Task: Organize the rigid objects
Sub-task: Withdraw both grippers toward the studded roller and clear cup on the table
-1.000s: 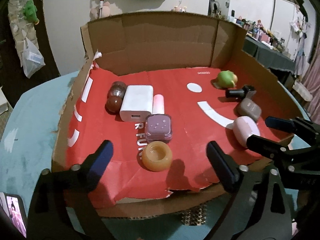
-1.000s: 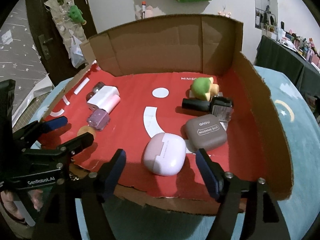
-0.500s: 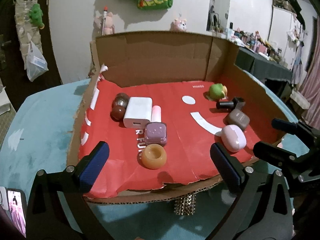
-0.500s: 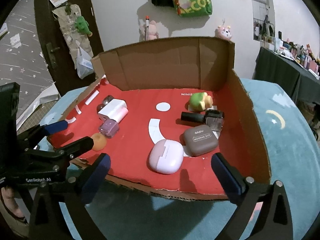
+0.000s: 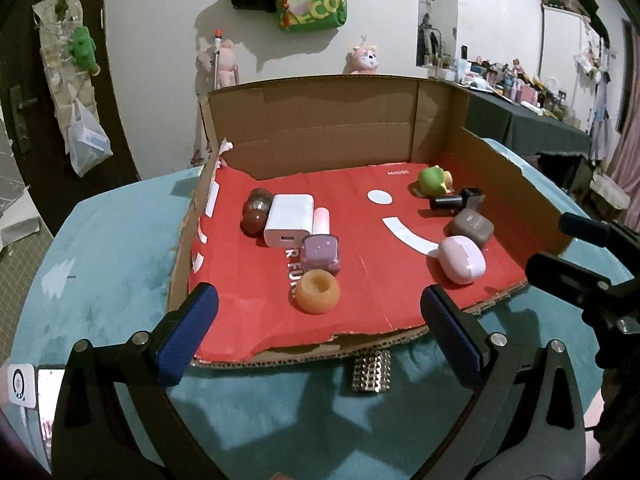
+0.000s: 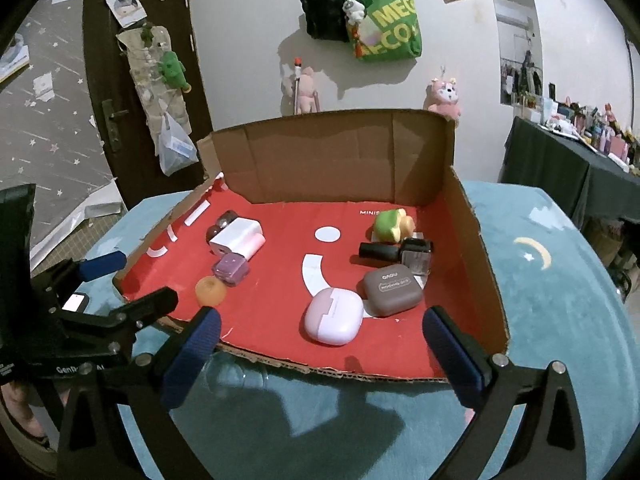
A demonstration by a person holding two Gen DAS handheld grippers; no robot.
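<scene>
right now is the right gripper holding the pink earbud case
No, the right gripper is open and empty, with the pink earbud case lying in the tray.

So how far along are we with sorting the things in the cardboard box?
Looks mostly done: two groups lie in the cardboard box: white charger, purple bottle and orange ring on one side; pink case, brown case and green toy on the other. Nothing in hand: left tongs and right tongs both open, empty. Left: perhaps the studded piece outside.
</scene>
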